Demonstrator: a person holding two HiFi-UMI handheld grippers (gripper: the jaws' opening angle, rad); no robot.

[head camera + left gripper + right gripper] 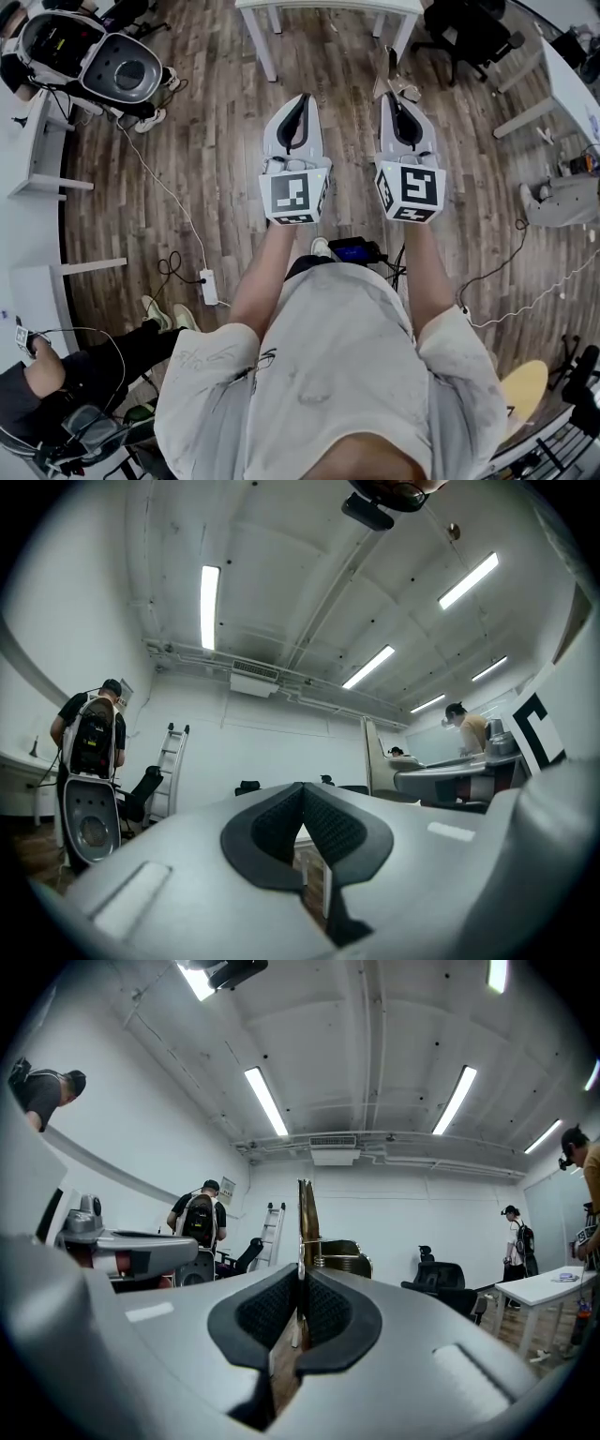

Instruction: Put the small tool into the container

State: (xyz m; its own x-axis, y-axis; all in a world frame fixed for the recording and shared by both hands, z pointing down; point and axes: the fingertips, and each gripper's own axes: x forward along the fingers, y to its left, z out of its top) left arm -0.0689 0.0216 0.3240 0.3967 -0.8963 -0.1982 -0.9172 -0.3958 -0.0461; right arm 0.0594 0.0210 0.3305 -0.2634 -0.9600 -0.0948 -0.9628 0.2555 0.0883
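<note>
Squarely between right gripper (302, 1277) jaws, small tool (307, 1215), tip protruding

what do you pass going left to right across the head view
grey machine → white power strip → left gripper → right gripper, shut on the small tool → black office chair → grey device near the right edge

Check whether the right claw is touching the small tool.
Touching. The right gripper view shows the right claw closed on the small tool, with the tool's thin strip sticking up out of the grip.
</note>
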